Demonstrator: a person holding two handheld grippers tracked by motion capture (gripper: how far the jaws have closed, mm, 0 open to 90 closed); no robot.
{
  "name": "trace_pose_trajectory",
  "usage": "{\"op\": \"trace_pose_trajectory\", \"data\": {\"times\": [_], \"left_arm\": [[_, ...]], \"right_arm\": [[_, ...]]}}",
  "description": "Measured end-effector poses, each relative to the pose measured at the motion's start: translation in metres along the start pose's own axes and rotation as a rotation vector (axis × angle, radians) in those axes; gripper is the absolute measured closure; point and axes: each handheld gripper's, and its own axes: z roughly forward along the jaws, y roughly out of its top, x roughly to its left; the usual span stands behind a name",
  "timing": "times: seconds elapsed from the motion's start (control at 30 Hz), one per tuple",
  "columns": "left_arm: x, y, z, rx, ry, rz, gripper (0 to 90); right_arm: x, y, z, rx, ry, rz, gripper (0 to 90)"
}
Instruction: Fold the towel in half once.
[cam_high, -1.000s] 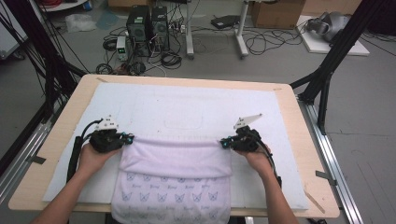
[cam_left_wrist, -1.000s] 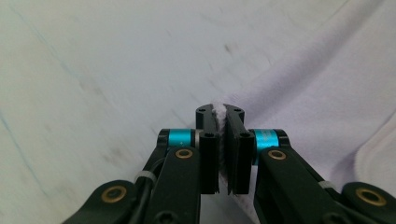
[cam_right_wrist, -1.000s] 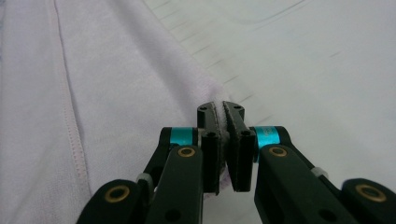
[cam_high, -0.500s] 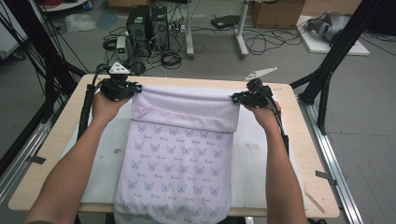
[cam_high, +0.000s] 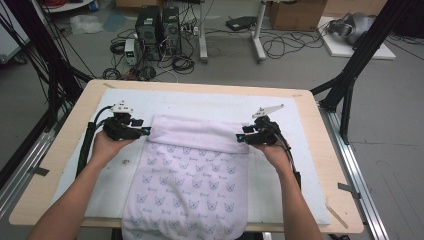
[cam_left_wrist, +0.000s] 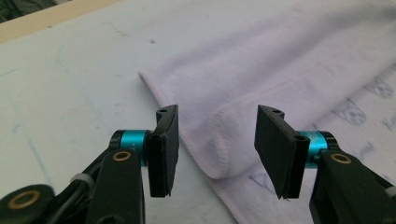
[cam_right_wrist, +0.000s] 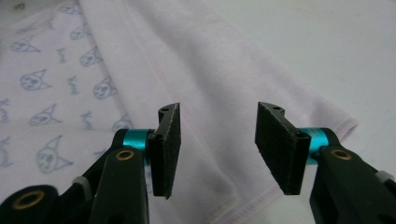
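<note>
A lilac towel (cam_high: 190, 180) with small blue printed faces lies on the white mat (cam_high: 210, 102), its near end hanging over the table's front edge. Its far end is turned over into a plain band (cam_high: 200, 132). My left gripper (cam_high: 144, 131) is at the band's left corner and my right gripper (cam_high: 240, 137) at its right corner. Both sets of jaws have just been opening. In the left gripper view the left gripper (cam_left_wrist: 217, 140) is open over the towel's corner (cam_left_wrist: 243, 116), not pressing it. In the right gripper view the right gripper (cam_right_wrist: 217, 140) is open above the hemmed corner (cam_right_wrist: 289, 98).
The mat covers most of the wooden table (cam_high: 65, 130). Black frame posts (cam_high: 350, 75) stand at the table's far corners. Computers (cam_high: 160, 25) and cables lie on the floor behind. Bare mat lies left, right and beyond the towel.
Both hands carried the towel's edge to the far side, then came back toward the person. The jaws, shut on the cloth before, now stand apart, and the towel lies flat with a folded far band.
</note>
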Motion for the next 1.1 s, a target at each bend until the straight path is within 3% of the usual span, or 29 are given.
{"op": "trace_pose_trajectory", "data": {"times": [0.07, 0.17, 0.27, 0.33, 0.47, 0.57, 0.8, 0.97, 1.1], "left_arm": [[-0.006, -0.007, 0.005, 0.022, -0.029, 0.015, 49.0], [-0.009, -0.014, 0.011, 0.046, -0.076, -0.006, 49.6], [-0.010, -0.016, 0.016, 0.084, -0.080, 0.015, 63.9], [-0.011, -0.016, 0.016, 0.087, -0.084, 0.028, 76.0], [-0.012, -0.016, 0.012, 0.097, -0.089, 0.041, 89.3], [-0.012, -0.017, 0.004, 0.068, -0.082, 0.033, 89.7], [-0.011, -0.019, -0.023, -0.006, -0.058, 0.017, 89.7], [-0.012, -0.018, -0.023, -0.022, -0.060, 0.015, 89.3], [-0.010, -0.016, 0.000, 0.054, -0.033, -0.006, 62.8]], "right_arm": [[0.005, -0.007, 0.001, 0.014, 0.006, 0.005, 50.0], [0.007, -0.016, 0.003, 0.021, 0.005, 0.013, 50.1], [0.008, -0.023, 0.006, 0.032, 0.009, 0.026, 51.6], [0.009, -0.027, 0.010, 0.041, 0.013, 0.019, 57.5], [0.009, -0.031, 0.013, 0.079, 0.062, 0.010, 80.8], [0.013, -0.029, 0.010, 0.077, 0.083, -0.010, 86.1], [0.020, -0.024, -0.010, 0.015, 0.097, -0.031, 86.7], [0.023, -0.023, -0.016, 0.011, 0.095, -0.042, 86.5], [0.021, -0.027, -0.006, 0.060, 0.088, -0.039, 85.8]]}}
